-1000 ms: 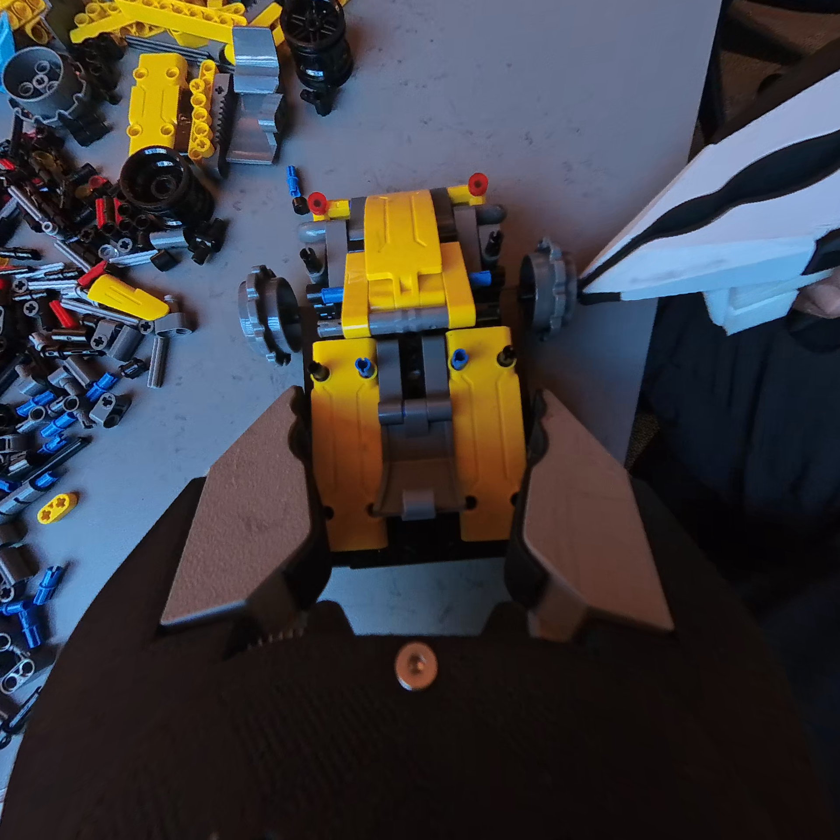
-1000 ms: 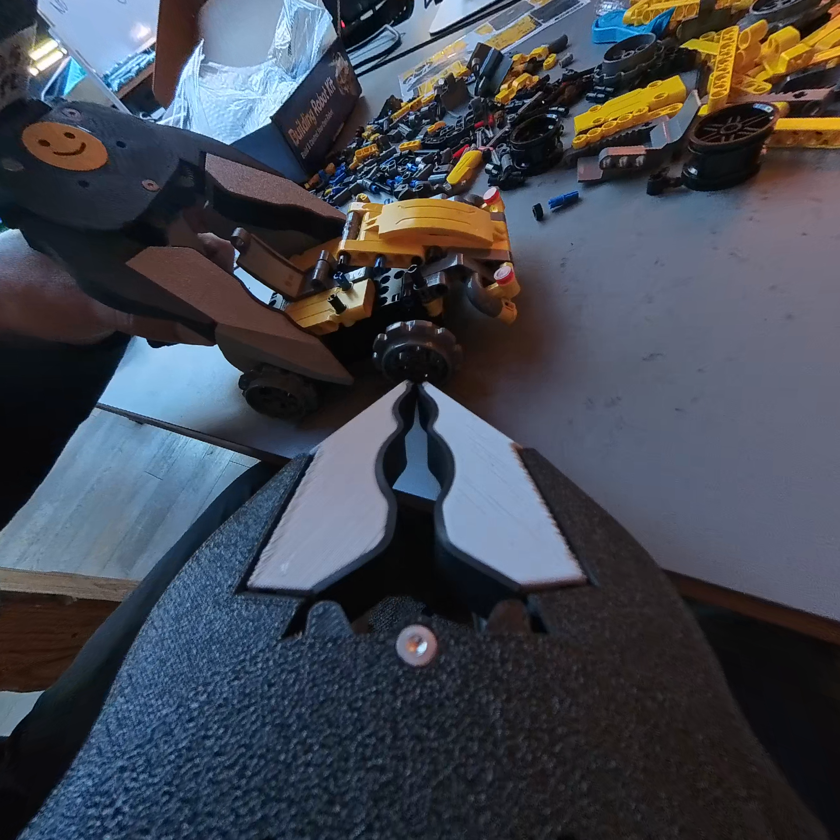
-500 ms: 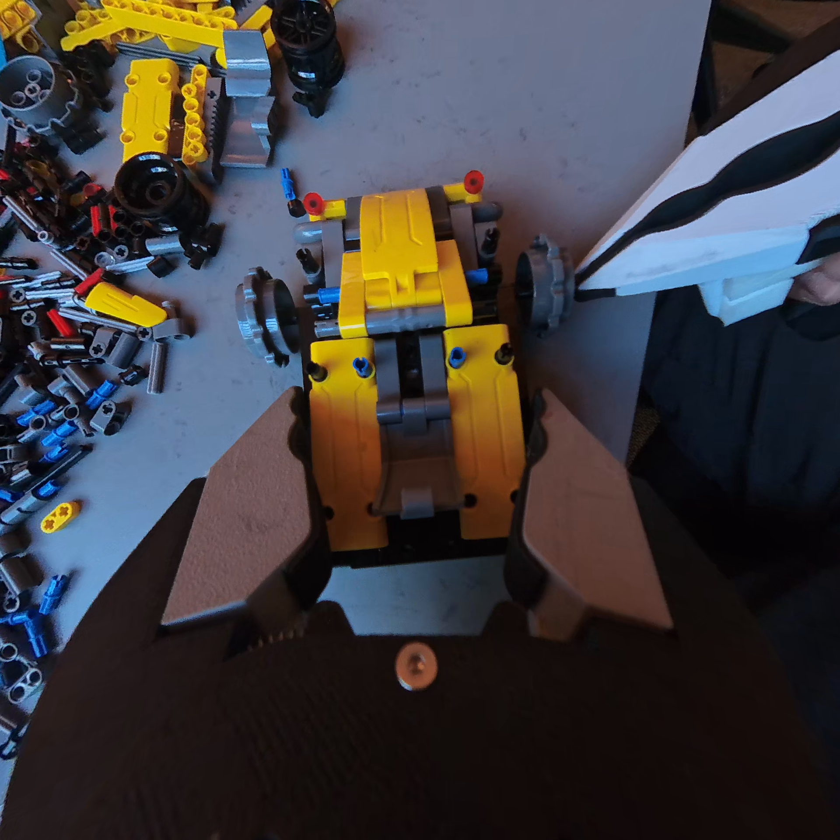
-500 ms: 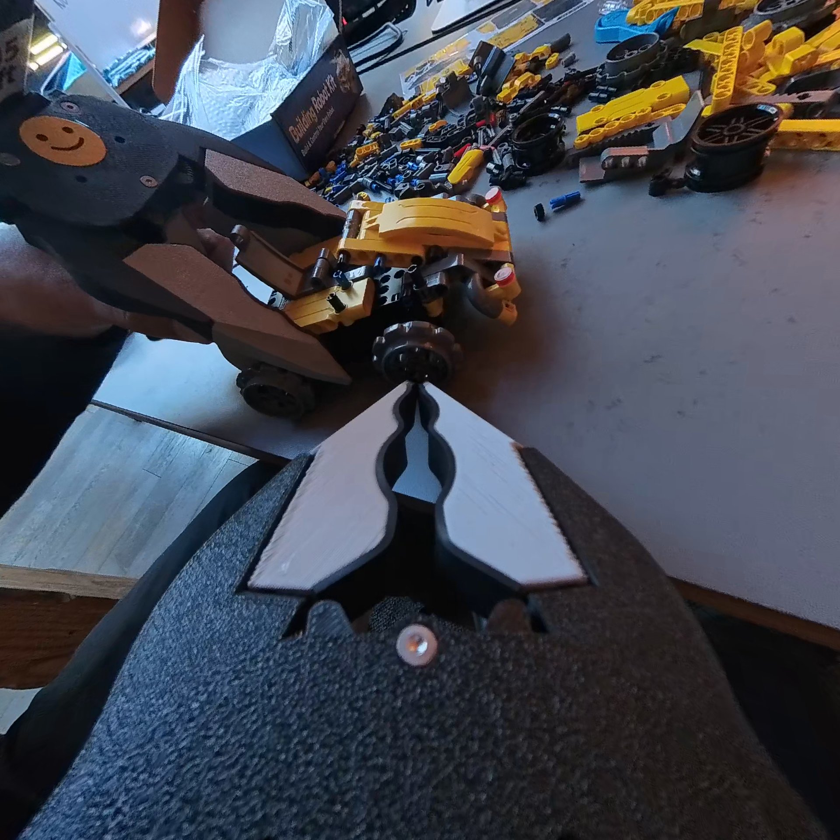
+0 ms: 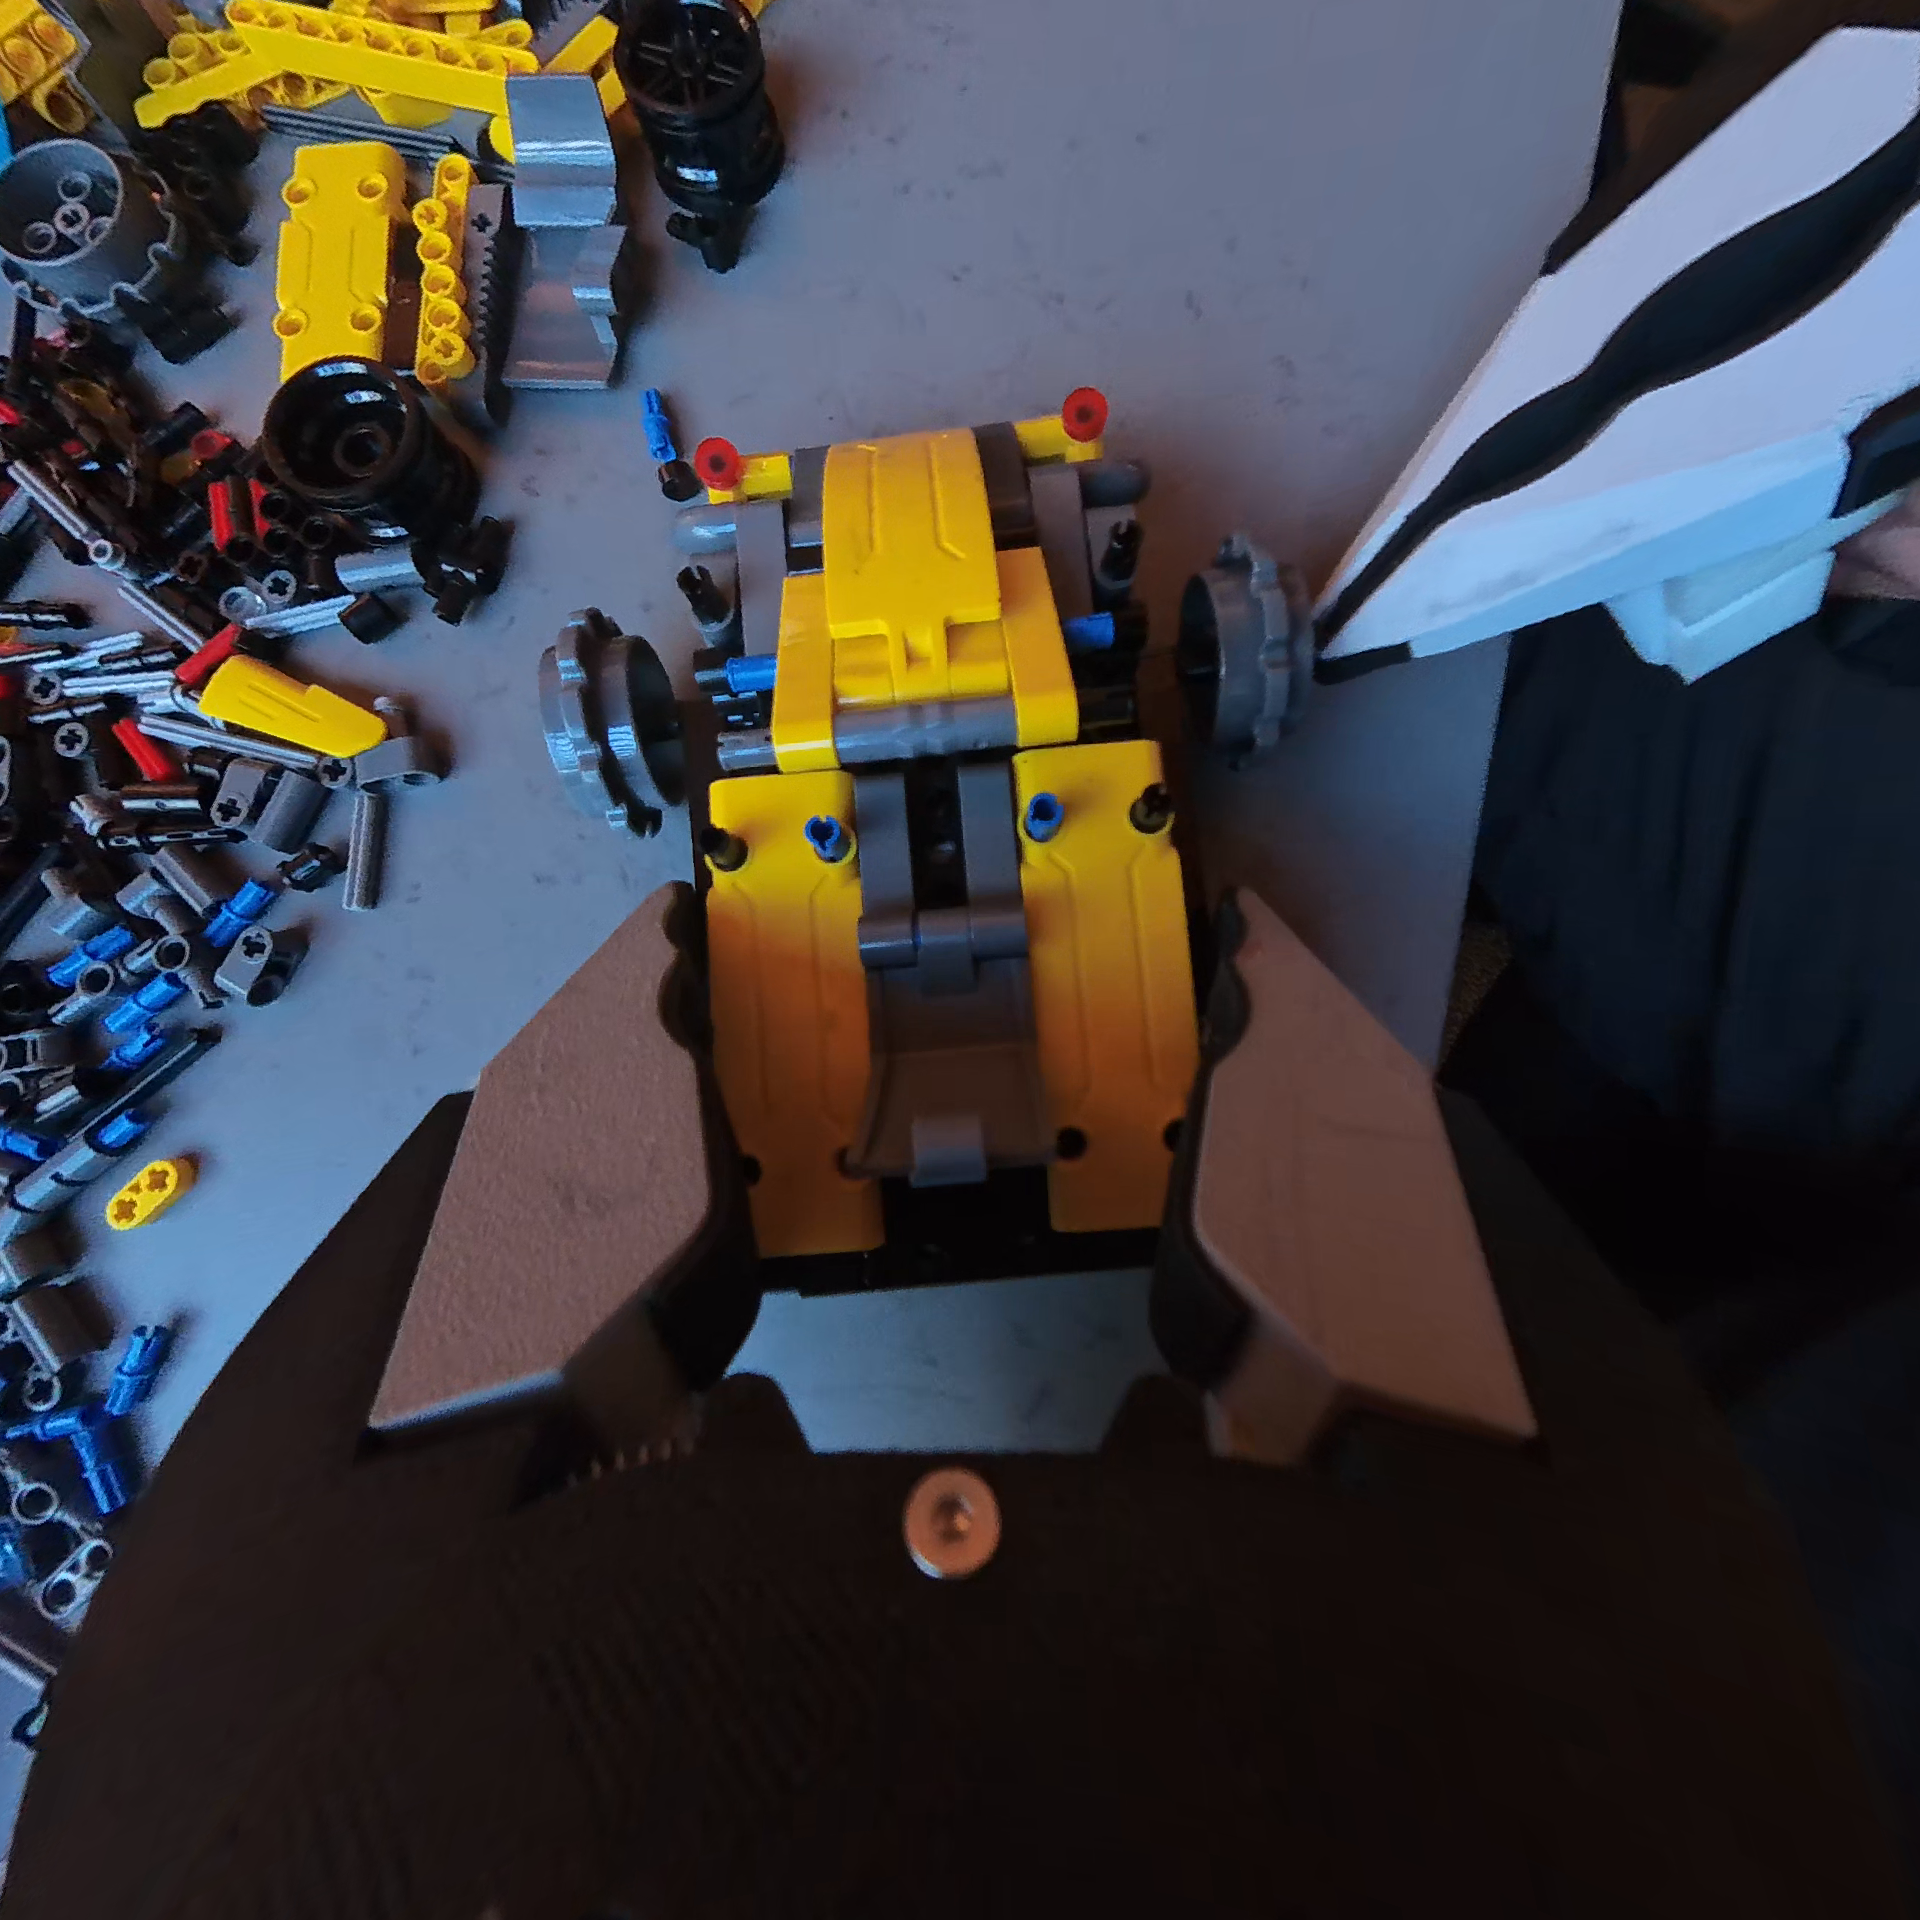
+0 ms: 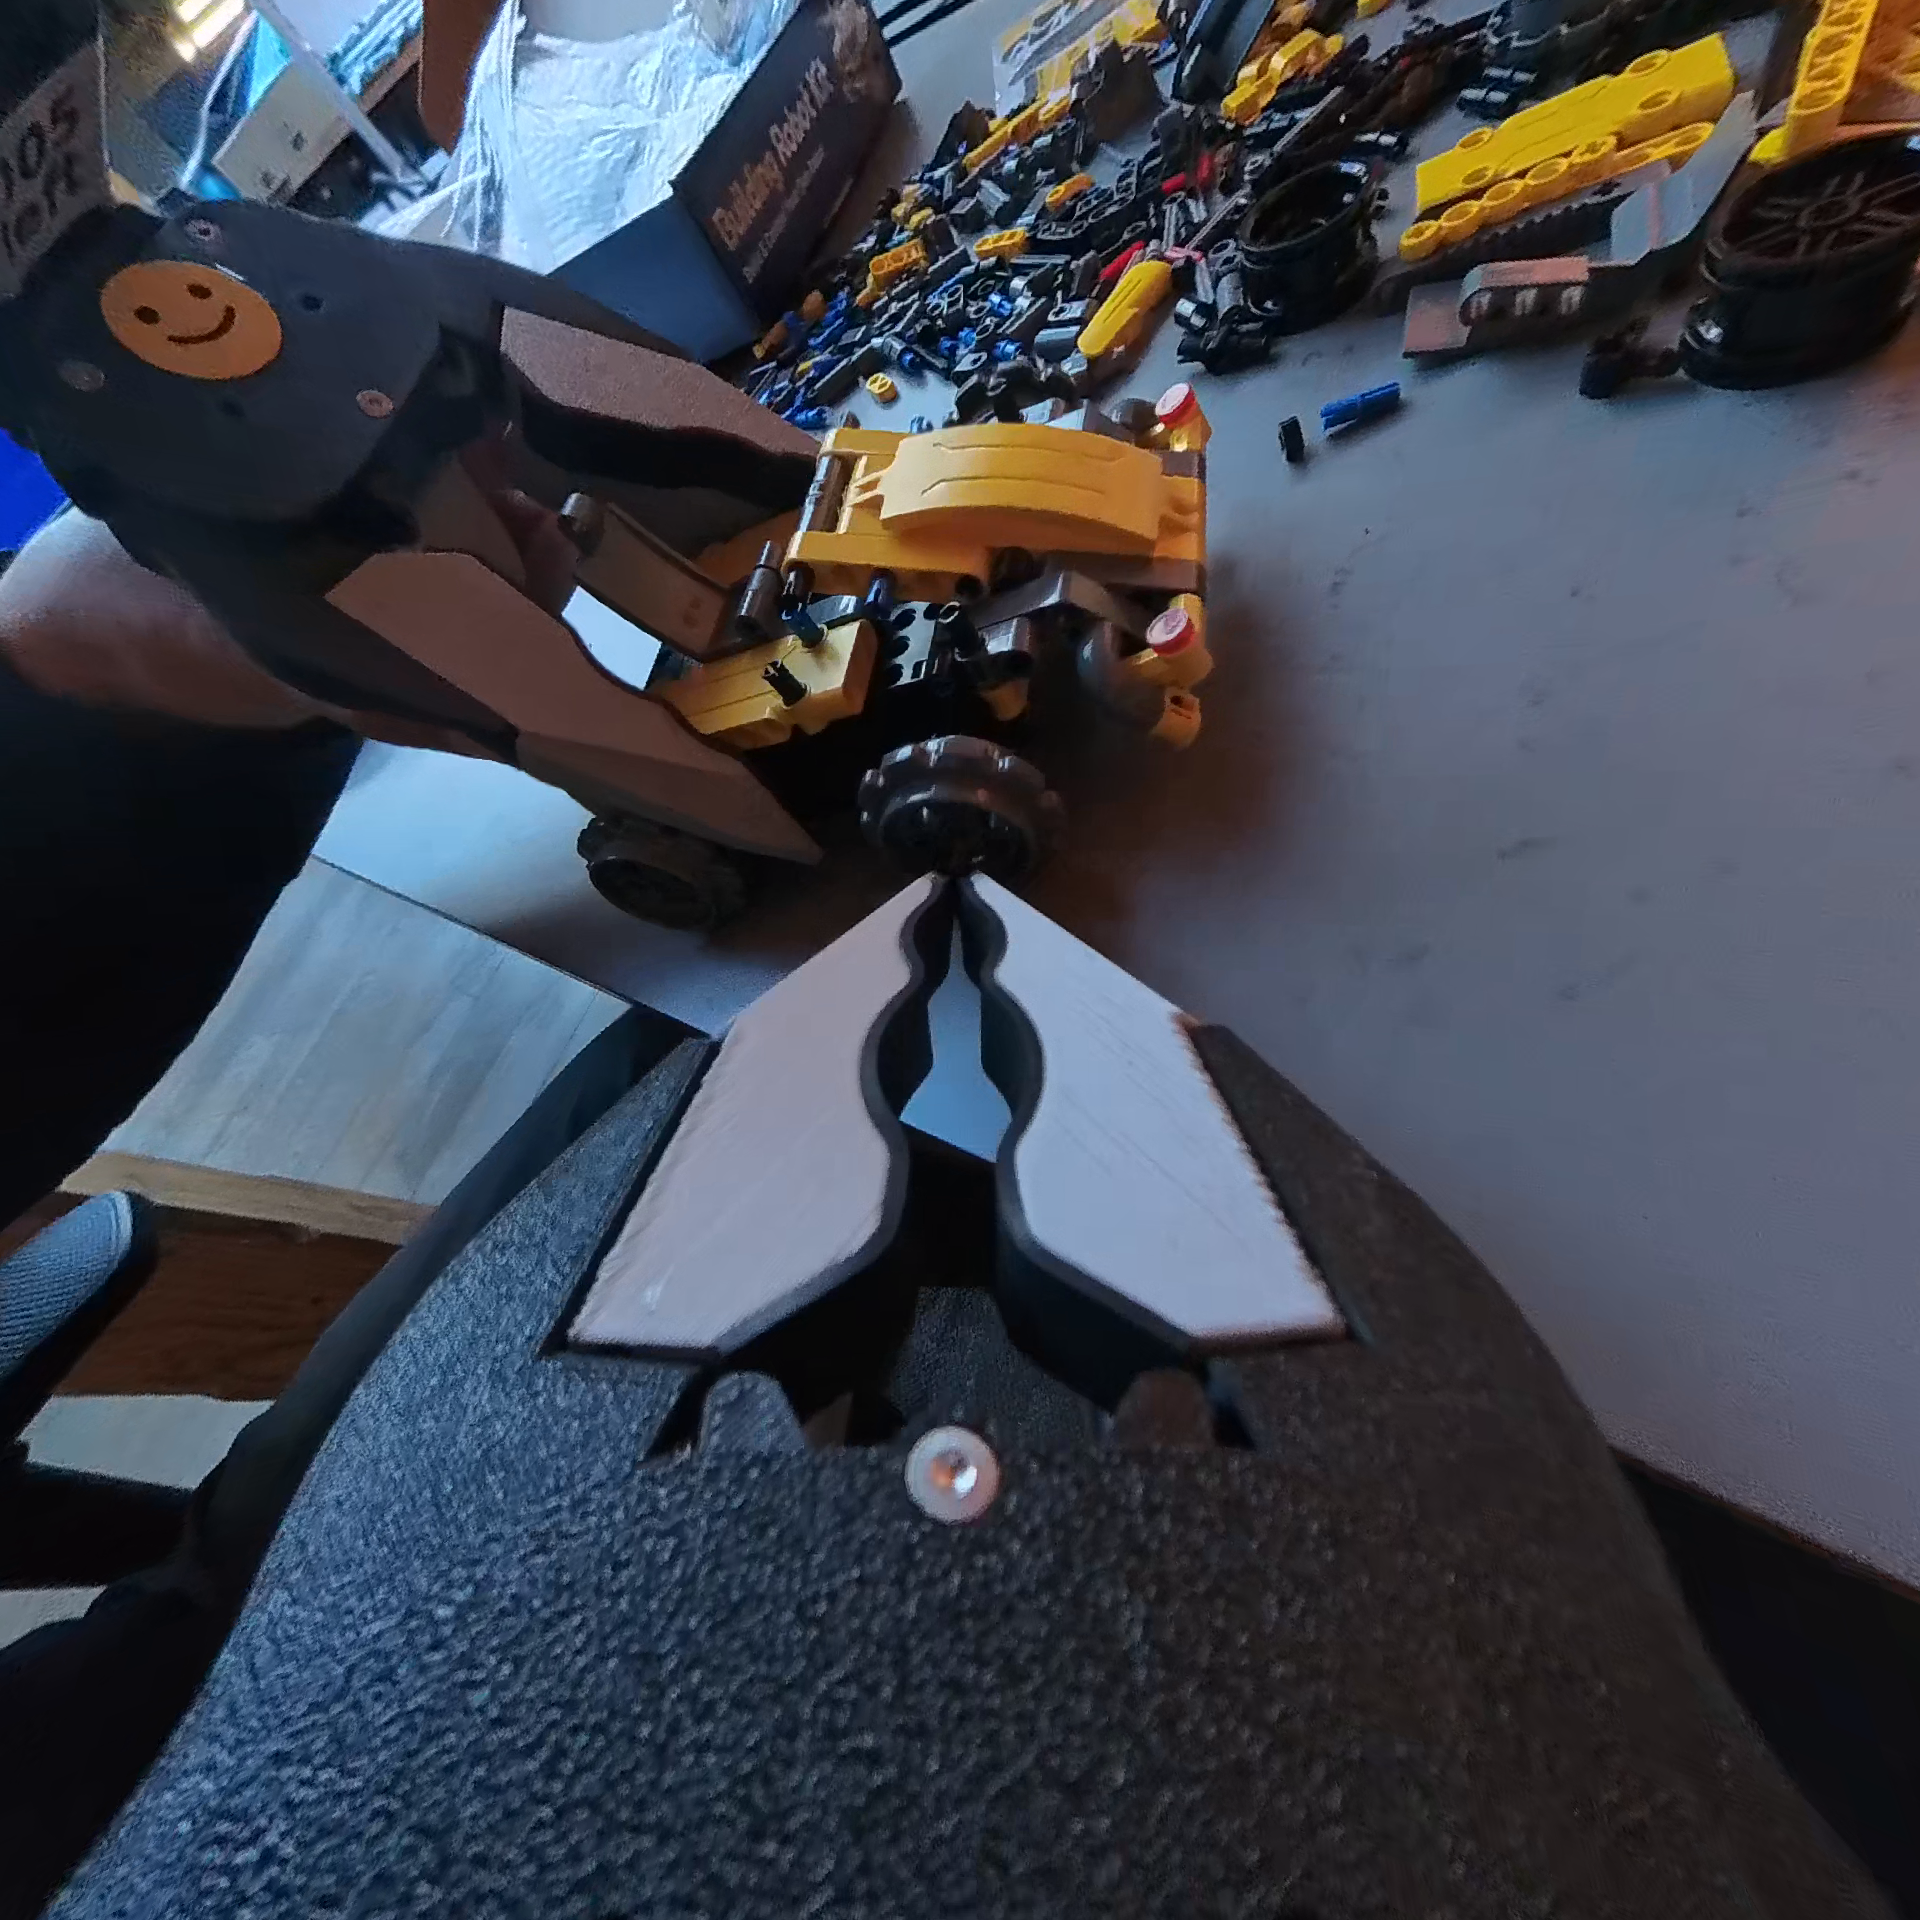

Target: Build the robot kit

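L gripper (image 5: 951, 1039) still clamps yellow brick car (image 5: 935, 831); R gripper (image 6: 951, 894) tips, pinched shut (empty), now touching its grey wheel (image 6: 951, 821).

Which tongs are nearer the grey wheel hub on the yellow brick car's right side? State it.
Right. The right tongs have their shut tips at the grey wheel hub; the left tongs clamp the yellow brick car farther back.

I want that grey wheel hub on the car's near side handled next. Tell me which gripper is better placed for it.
Probably the right gripper: its closed tips sit right at the grey wheel hub. The left gripper is occupied, clamped around the rear of the yellow car and holding it on the table.
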`<move>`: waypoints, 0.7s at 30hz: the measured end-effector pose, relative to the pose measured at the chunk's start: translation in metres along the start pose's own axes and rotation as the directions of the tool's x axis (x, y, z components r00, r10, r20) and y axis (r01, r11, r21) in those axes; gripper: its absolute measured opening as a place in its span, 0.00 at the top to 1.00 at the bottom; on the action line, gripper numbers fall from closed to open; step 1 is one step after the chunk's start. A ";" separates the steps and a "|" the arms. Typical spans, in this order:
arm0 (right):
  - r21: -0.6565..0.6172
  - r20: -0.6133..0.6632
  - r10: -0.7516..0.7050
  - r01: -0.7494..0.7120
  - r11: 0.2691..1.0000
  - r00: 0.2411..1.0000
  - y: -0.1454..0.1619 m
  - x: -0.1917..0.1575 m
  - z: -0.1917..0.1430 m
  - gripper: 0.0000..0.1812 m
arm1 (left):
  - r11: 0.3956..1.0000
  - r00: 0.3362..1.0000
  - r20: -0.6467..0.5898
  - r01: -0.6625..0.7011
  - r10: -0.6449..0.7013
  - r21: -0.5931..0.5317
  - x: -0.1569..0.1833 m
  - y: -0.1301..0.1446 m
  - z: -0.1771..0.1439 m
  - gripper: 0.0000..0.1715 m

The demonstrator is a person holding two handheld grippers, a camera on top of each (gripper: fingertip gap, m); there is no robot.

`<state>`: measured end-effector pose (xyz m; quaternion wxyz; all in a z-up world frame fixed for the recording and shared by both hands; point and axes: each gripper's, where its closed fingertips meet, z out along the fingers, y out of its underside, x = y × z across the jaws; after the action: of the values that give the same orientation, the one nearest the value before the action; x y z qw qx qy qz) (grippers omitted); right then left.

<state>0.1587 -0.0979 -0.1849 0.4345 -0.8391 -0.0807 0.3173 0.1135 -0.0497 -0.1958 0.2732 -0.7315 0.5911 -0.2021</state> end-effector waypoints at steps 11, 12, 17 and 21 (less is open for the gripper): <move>-0.098 0.124 0.018 -0.006 0.995 0.992 0.000 -0.001 0.002 1.00 | 1.000 1.000 -0.008 -0.009 0.009 -0.008 -0.001 0.000 0.000 0.45; -0.104 0.134 0.022 -0.008 0.995 0.991 0.000 -0.001 0.002 1.00 | 1.000 1.000 -0.008 -0.008 0.008 -0.010 -0.001 0.000 0.000 0.45; -0.137 0.183 0.041 -0.015 0.990 0.982 -0.001 -0.001 0.003 1.00 | 1.000 1.000 -0.005 -0.004 0.004 -0.012 -0.002 0.000 0.001 0.45; -0.178 0.203 0.008 0.029 0.984 0.979 -0.001 0.000 0.004 1.00 | 1.000 1.000 -0.008 -0.002 0.002 -0.011 -0.002 0.000 0.001 0.45</move>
<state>0.1567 -0.0948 -0.1863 0.3479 -0.8378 -0.1573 0.3904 0.1135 -0.0474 -0.1961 0.2669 -0.7315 0.5942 -0.2014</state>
